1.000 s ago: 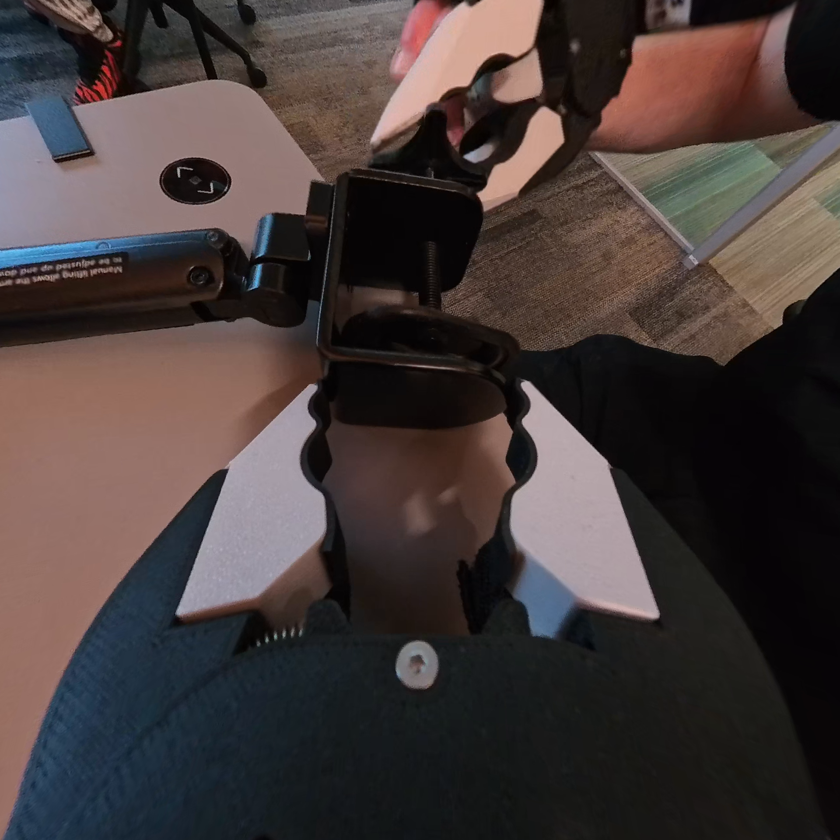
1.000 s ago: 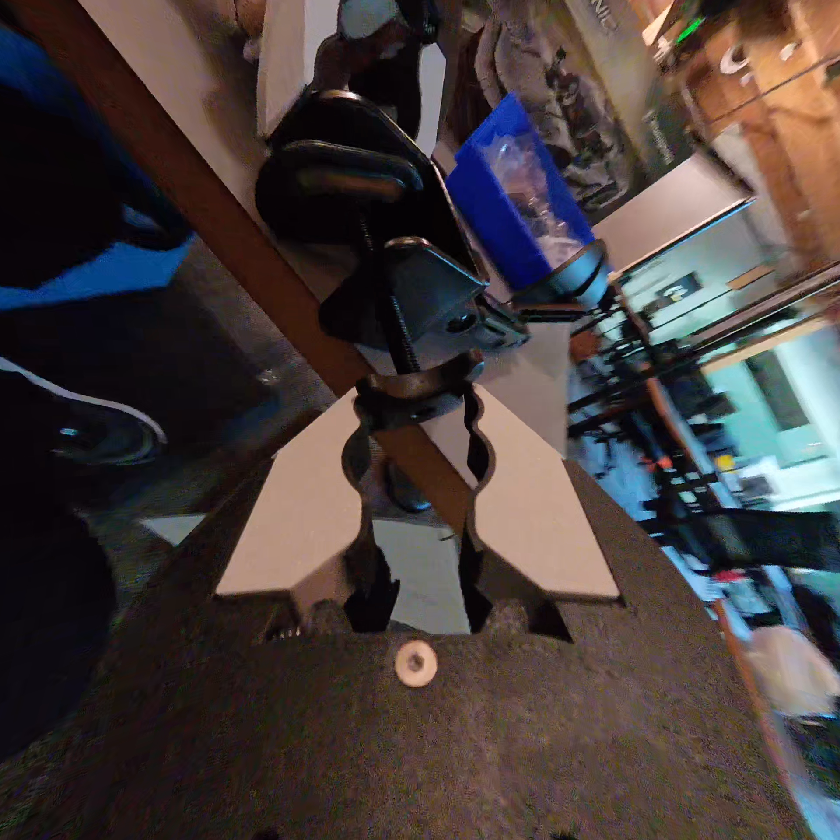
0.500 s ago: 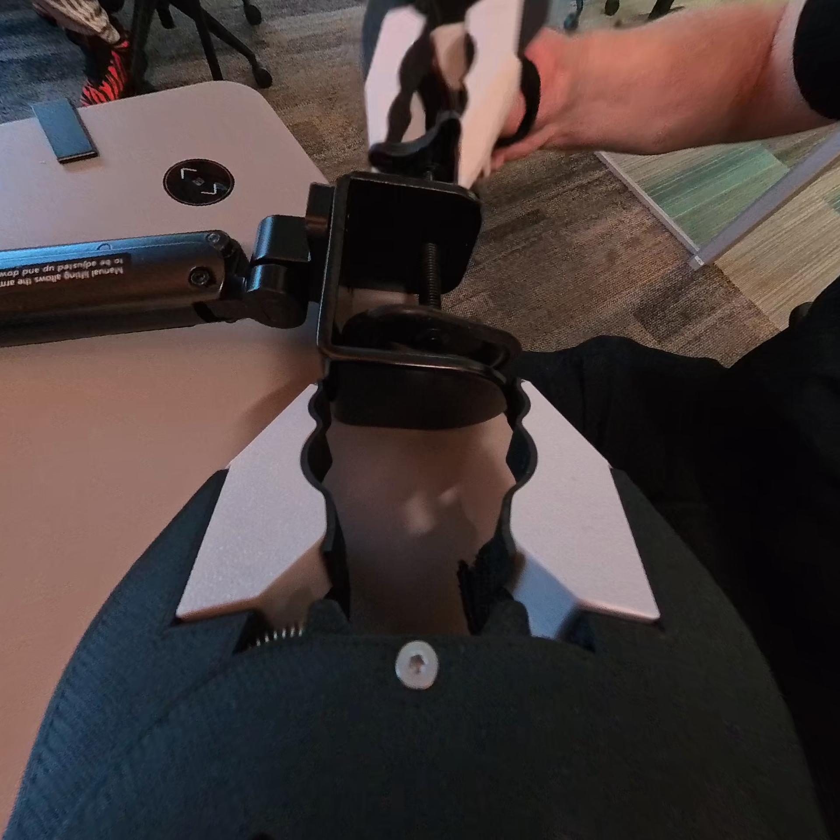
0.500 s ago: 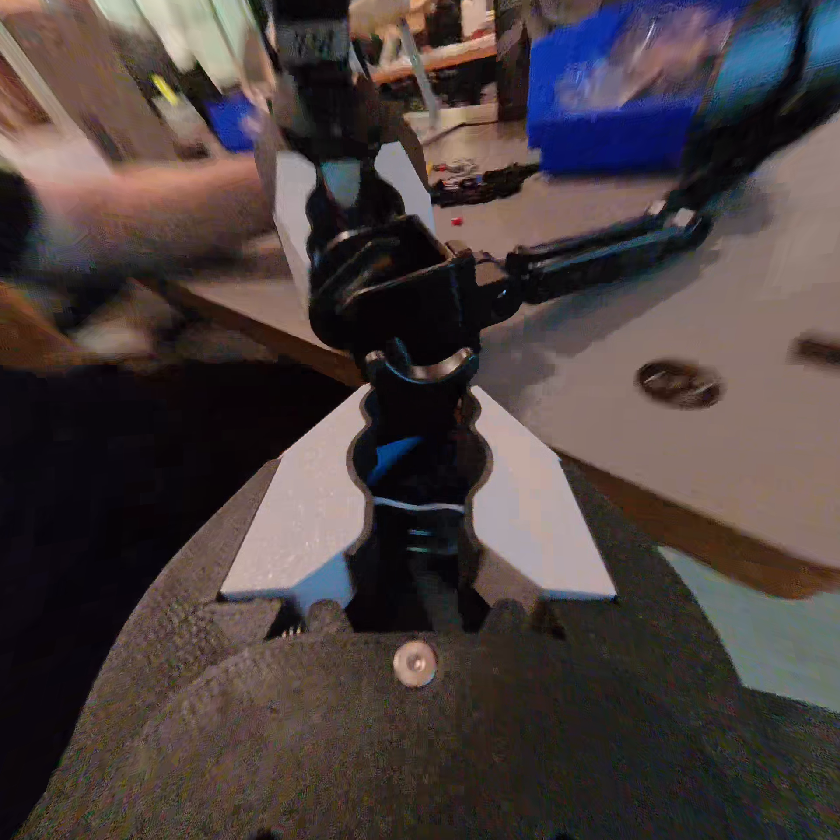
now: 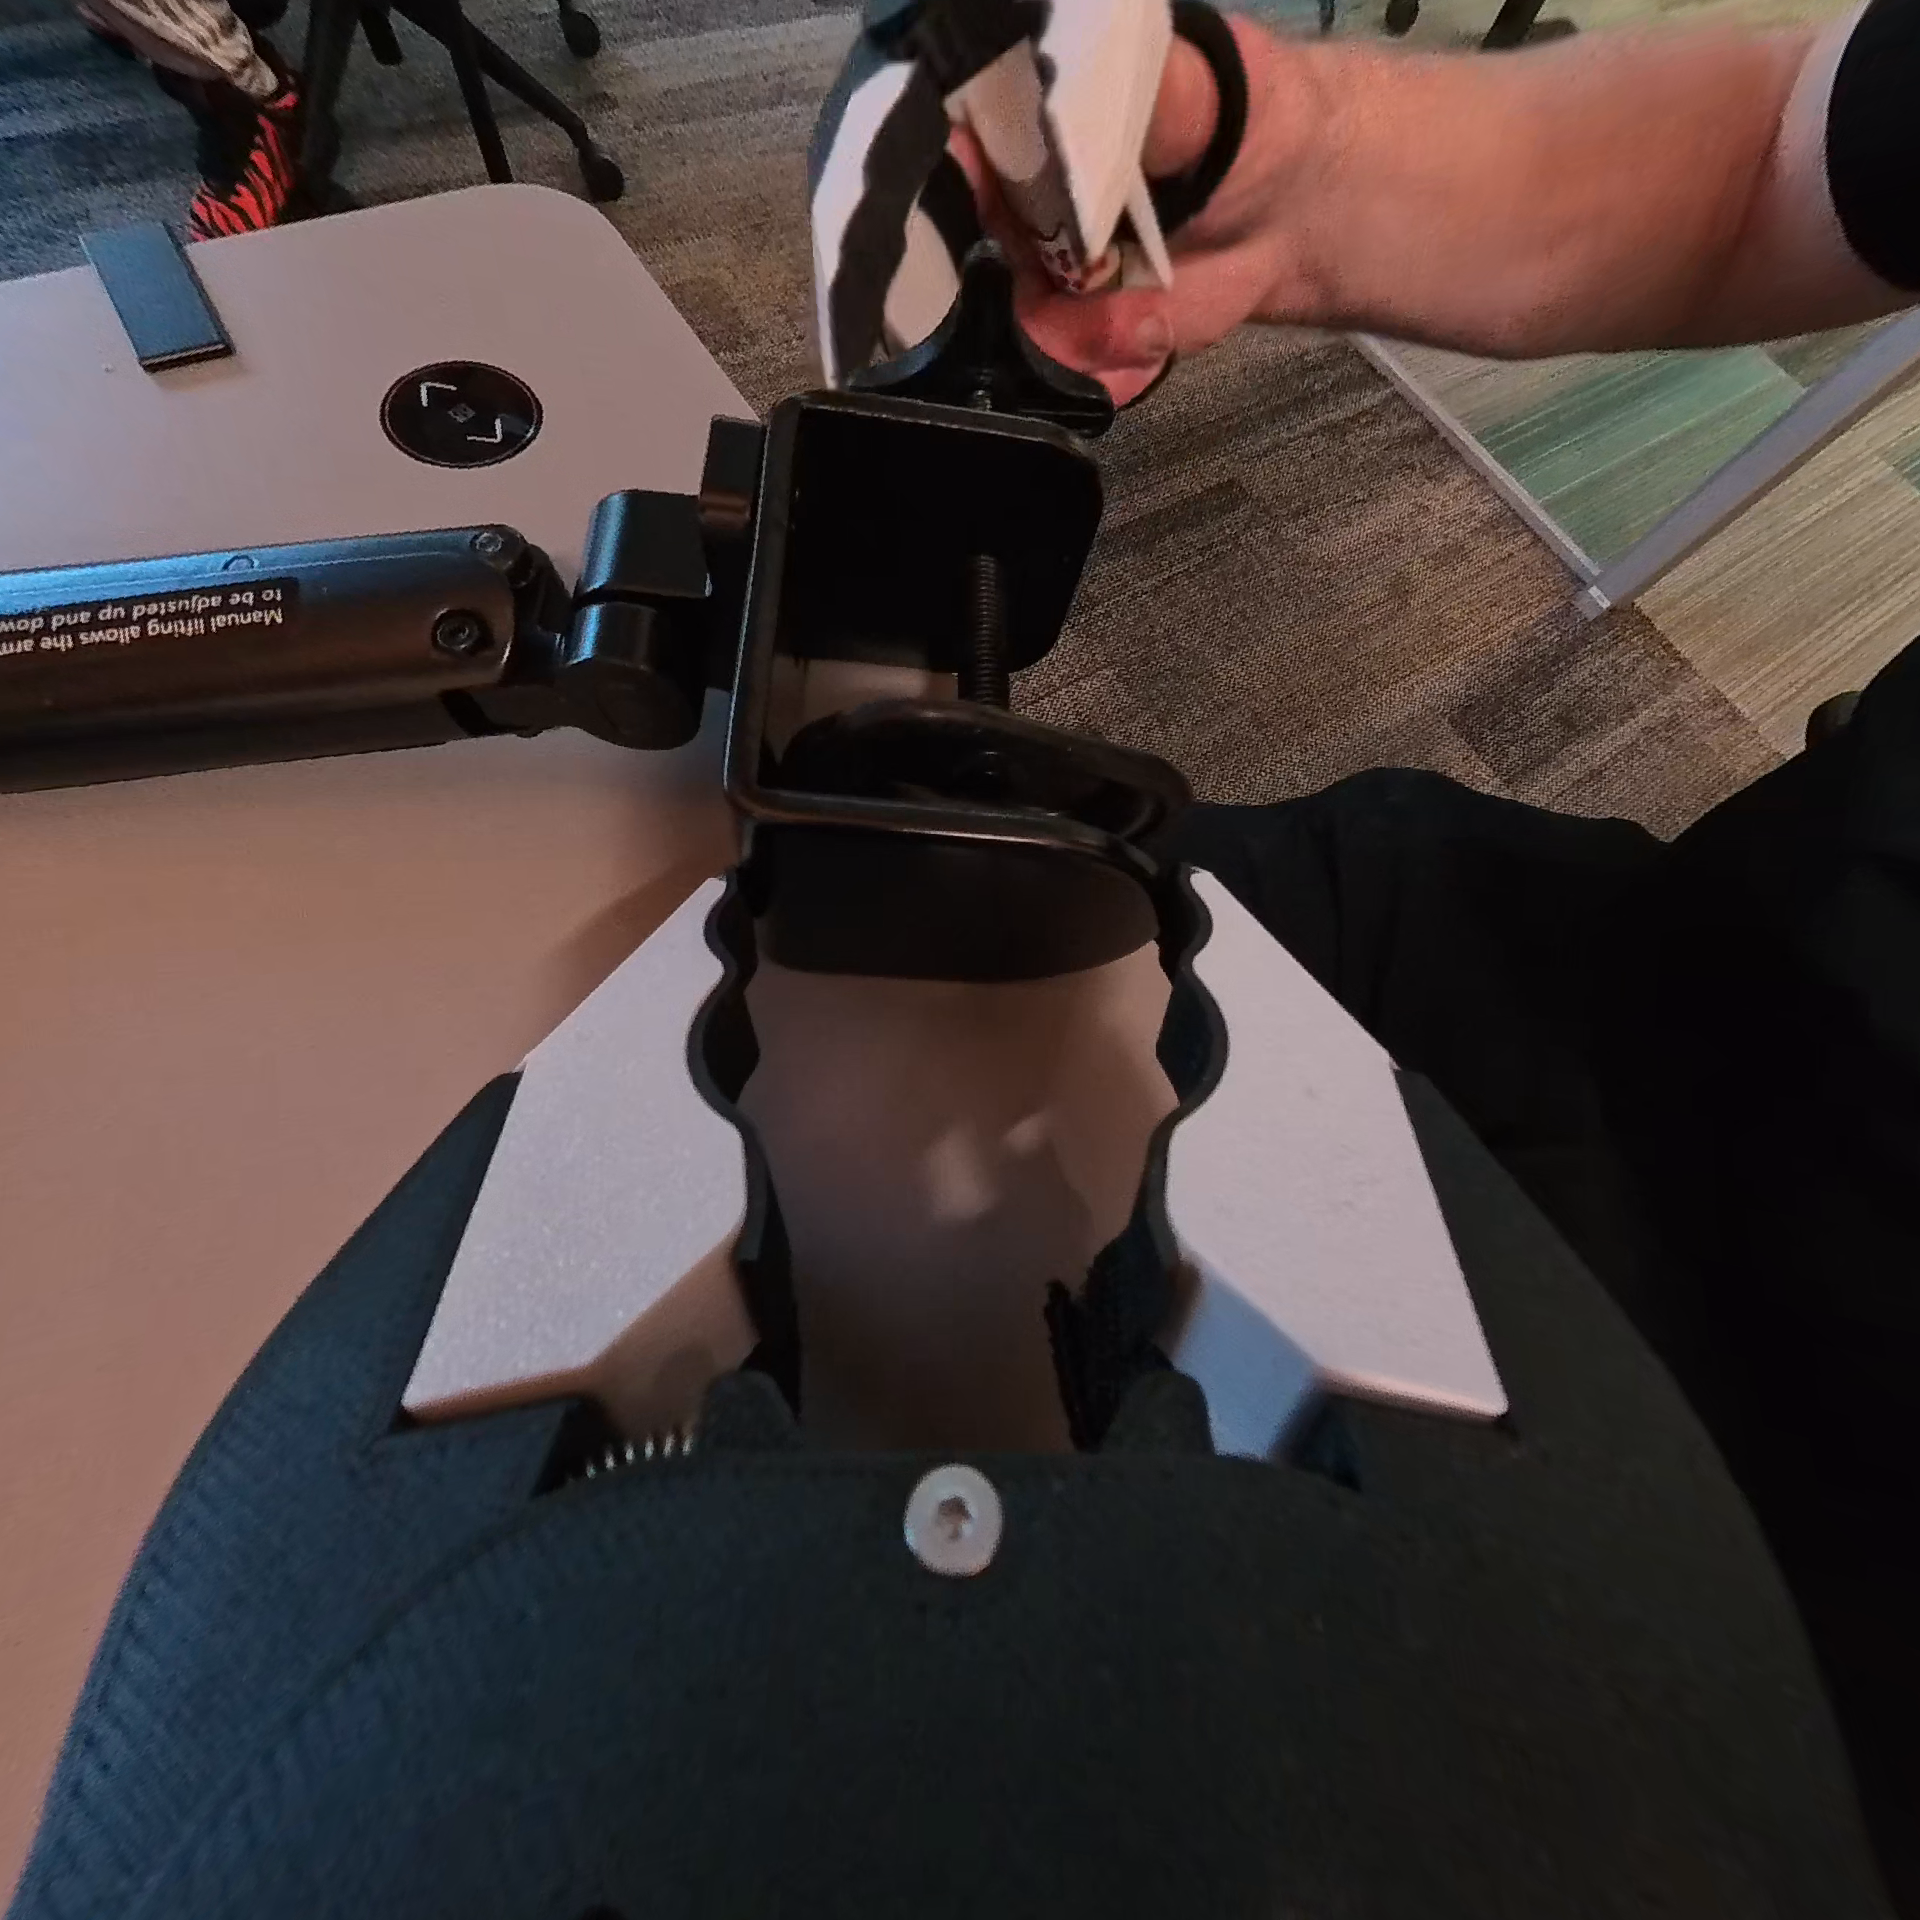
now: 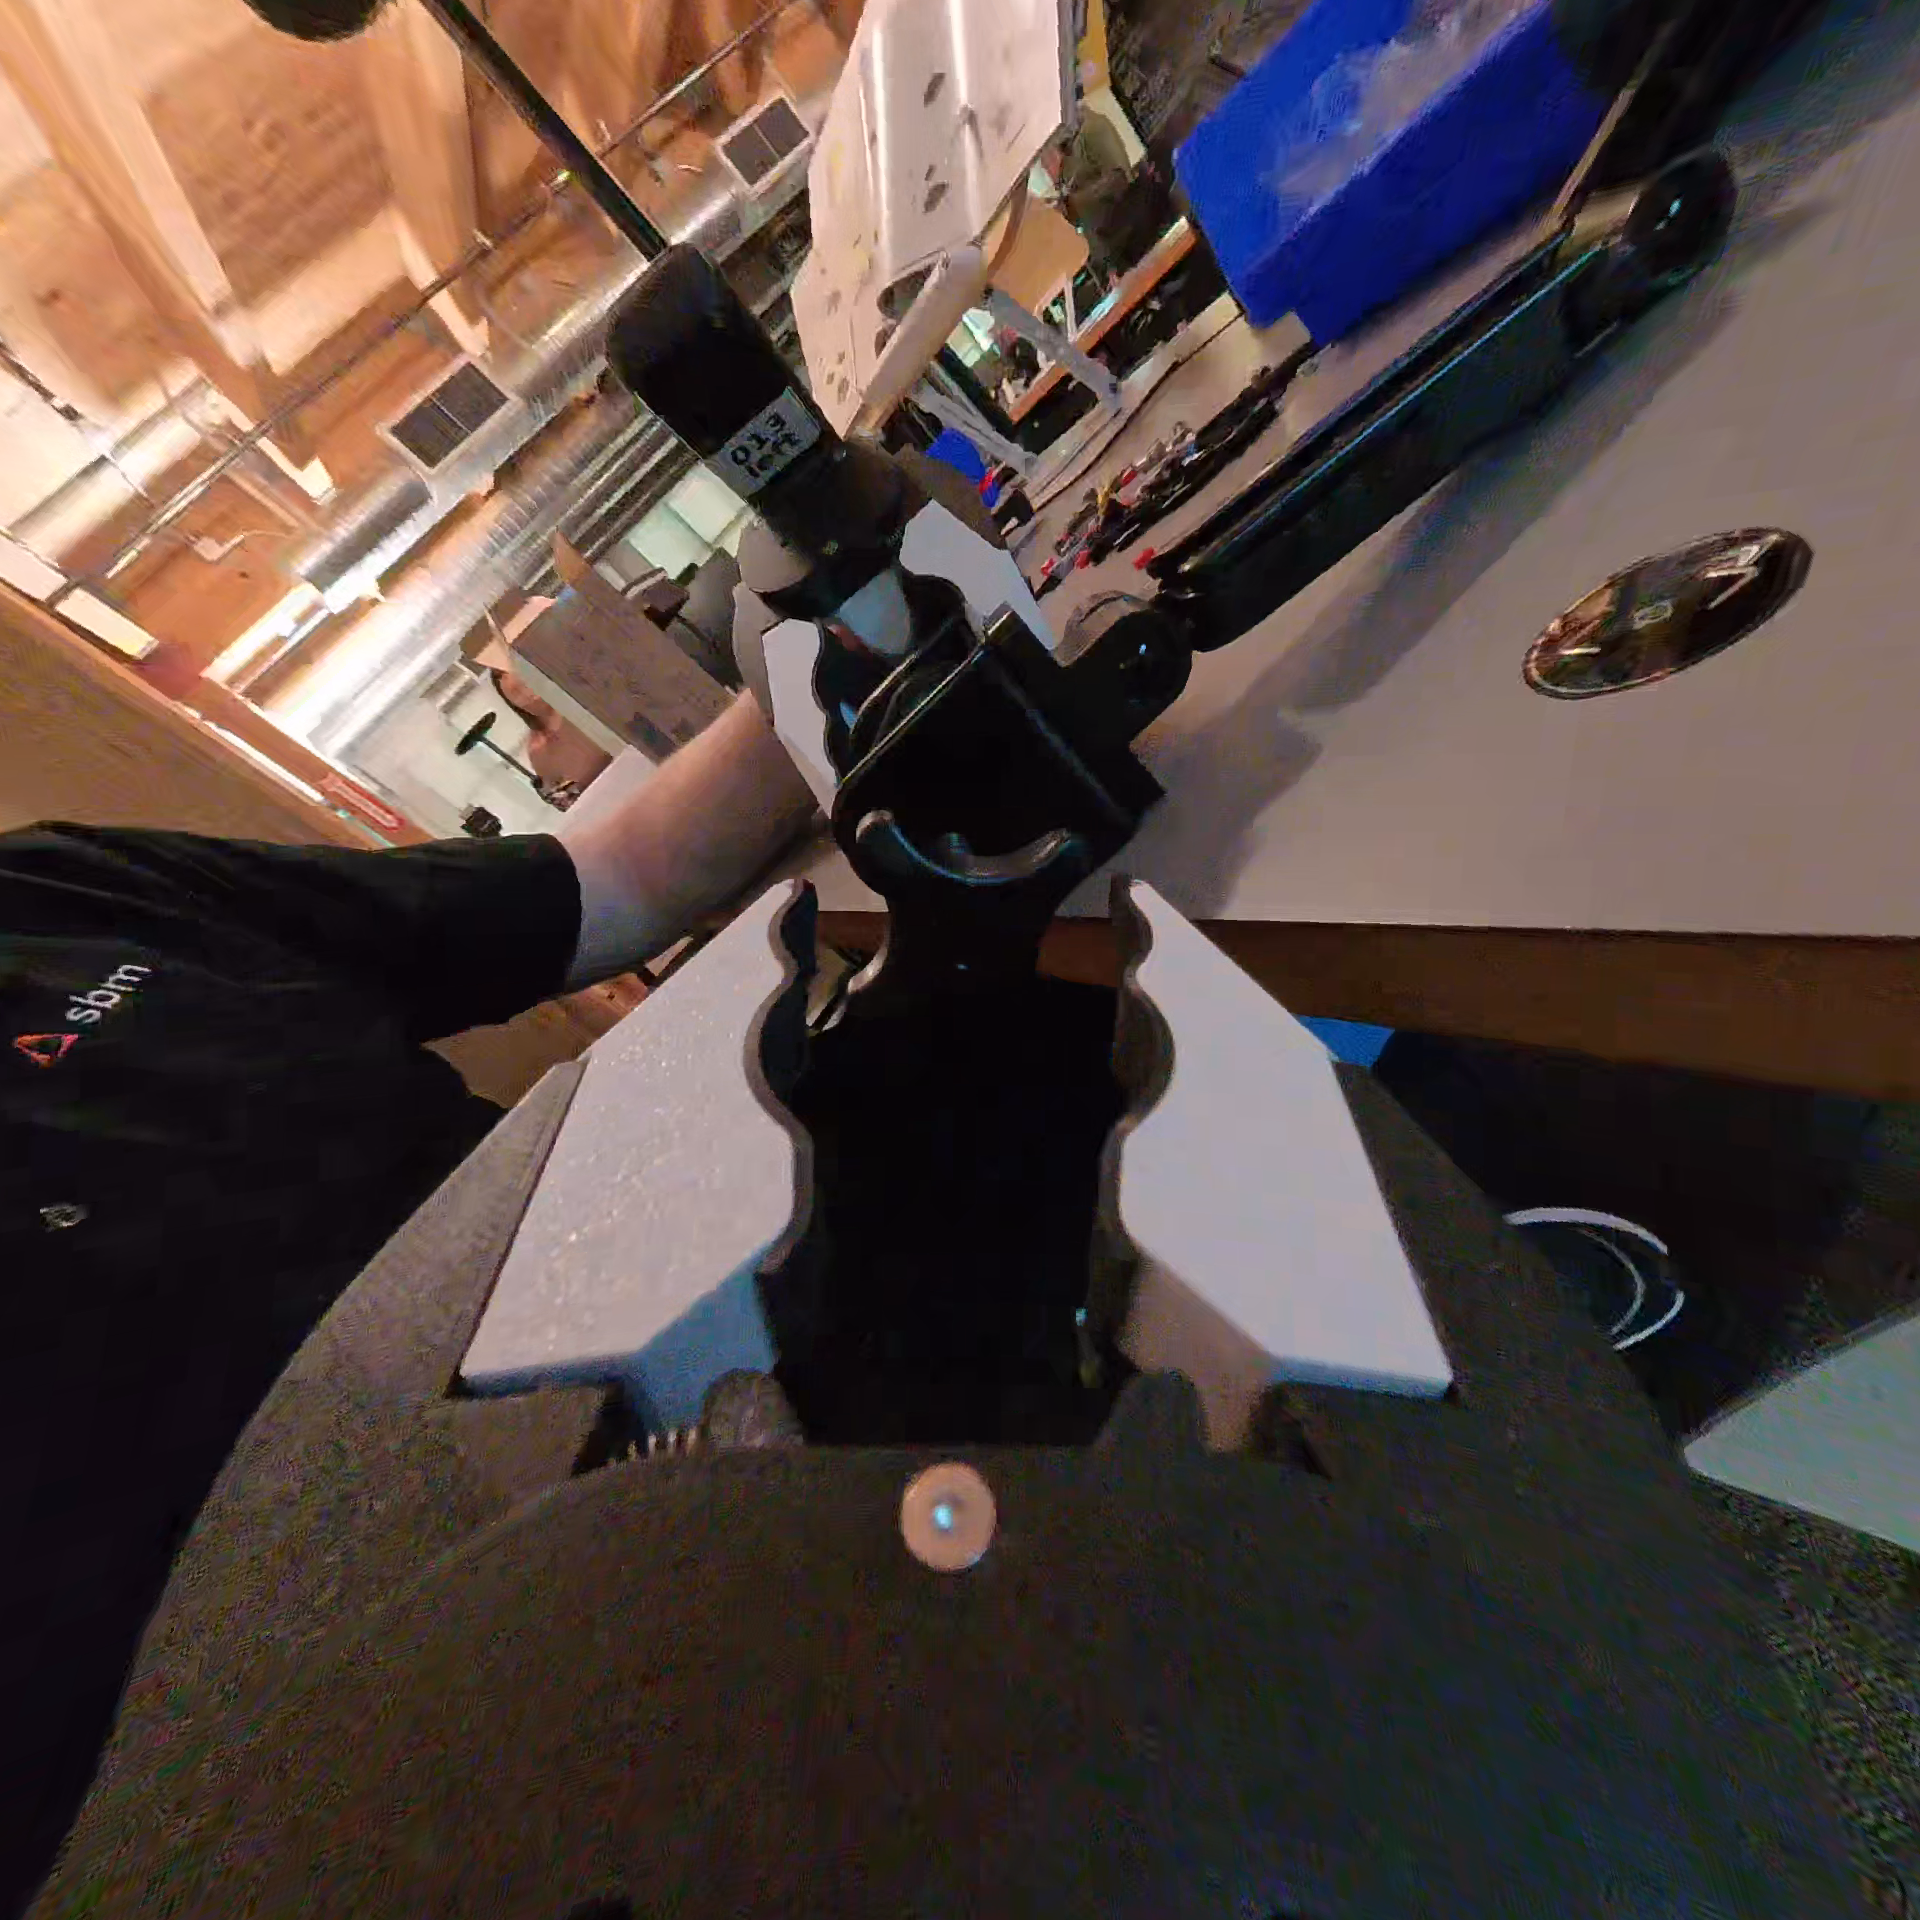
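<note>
Beyond the counter [image 6: 1558, 790] I see a big workshop room: timber ceiling with silver ducting, a white panel standing far back, and a blue bin [image 6: 1382, 177] at the counter's far side. Under the left wrist view lies brown patterned carpet [image 5: 1299, 582] with a green strip at the right, plus the wheeled legs of a chair [image 5: 499, 114] at the top left.

My counter is pale and smooth with a rounded corner and a brown edge. Set into it is a round black disc [image 5: 460, 411], and a flat dark strip [image 5: 154, 301] lies near it.

Lying across the counter is a black jointed arm [image 5: 260, 644] ending in a black C-clamp [image 5: 914, 644] at the counter's edge. Its pad sits between the fingers of my left hand-held gripper [image 5: 961, 914], which is spread wide and closed around that pad; I cannot tell how firmly it bears on it.

My right hand-held gripper [image 6: 961, 914] stands parted, its fingers either side of the clamp's black screw knob [image 6: 966, 862] without visibly pinching it. From the left wrist view that gripper hovers just above the knob [image 5: 977, 343], with a person's hand [image 5: 1351, 177] behind it.
</note>
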Motion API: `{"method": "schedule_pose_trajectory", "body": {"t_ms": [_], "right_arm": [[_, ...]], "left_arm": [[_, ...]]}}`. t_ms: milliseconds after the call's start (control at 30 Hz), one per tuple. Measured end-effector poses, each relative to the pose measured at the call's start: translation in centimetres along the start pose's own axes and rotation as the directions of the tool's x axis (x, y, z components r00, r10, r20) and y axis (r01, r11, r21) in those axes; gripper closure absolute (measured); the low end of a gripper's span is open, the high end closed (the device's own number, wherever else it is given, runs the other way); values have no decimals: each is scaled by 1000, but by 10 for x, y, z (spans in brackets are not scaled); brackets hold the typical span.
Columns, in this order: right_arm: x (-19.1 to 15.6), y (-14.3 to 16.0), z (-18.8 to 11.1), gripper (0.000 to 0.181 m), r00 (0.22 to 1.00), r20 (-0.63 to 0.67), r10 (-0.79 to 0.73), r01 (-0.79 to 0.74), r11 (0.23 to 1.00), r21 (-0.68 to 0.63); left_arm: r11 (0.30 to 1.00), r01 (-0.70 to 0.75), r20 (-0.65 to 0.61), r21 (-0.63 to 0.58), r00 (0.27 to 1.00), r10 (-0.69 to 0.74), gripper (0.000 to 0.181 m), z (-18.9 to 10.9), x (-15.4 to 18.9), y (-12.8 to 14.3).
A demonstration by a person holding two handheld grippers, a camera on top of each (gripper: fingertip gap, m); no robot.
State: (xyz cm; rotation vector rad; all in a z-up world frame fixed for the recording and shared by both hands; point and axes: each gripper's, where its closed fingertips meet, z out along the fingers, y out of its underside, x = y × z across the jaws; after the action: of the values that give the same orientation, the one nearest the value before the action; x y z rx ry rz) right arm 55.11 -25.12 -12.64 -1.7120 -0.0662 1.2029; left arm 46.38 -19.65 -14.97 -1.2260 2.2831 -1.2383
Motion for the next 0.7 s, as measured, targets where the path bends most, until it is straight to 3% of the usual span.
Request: {"method": "schedule_pose_trajectory", "body": {"t_ms": [67,133,200,233,267,300,333,367,400,467,500,533,567,633,700], "right_arm": [[-1,10,11,134,1000,10,-10,11,997,-75],[3,19,19,142,992,-38,-120,113,984,-138],[5,19,19,147,922,-118,-369,343,919,-193],[7,21,17,147,781,-185,-597,546,795,-264],[8,21,15,147,569,-233,-789,701,613,-365],[11,19,14,145,285,-258,-923,782,380,-494],[12,16,12,143,3,-247,-969,775,158,-611],[12,14,12,141,-123,-244,-962,754,69,-653],[11,15,12,140,-79,-284,-956,776,120,-619],[14,22,7,130,167,-331,-929,796,326,-510],[15,27,8,127,368,-330,-869,760,486,-433],[9,33,11,120,606,-283,-744,669,668,-324],[3,31,11,107,782,-238,-576,537,816,-214],[1,16,6,116,953,-154,-261,258,965,-40],[7,13,6,124,998,-64,-7,6,1000,-10]], "left_arm": [[1000,0,0,0,1000,0,102,0,0,0],[1000,-1,0,-1,1000,1,102,0,0,0],[1000,1,2,0,1000,-1,102,0,0,0],[1000,3,1,0,1000,-3,102,-1,0,0],[1000,3,-2,0,1000,-3,102,0,0,0],[1000,-4,-1,-1,1000,4,102,0,1,0],[1000,-4,1,-1,1000,4,101,0,0,0],[1000,1,-2,-1,1000,-1,102,0,0,0],[1000,1,-2,-1,1000,-1,102,-1,0,0],[1000,-1,-2,-1,1000,1,102,0,1,0],[1000,-1,-2,-1,1000,1,102,0,1,0],[1000,-1,-2,-1,1000,1,102,0,1,0],[1000,-1,-2,-1,1000,1,102,0,1,0],[1000,-1,-3,-1,1000,1,102,0,1,0],[1000,-1,-3,-1,1000,1,102,0,1,0]]}}
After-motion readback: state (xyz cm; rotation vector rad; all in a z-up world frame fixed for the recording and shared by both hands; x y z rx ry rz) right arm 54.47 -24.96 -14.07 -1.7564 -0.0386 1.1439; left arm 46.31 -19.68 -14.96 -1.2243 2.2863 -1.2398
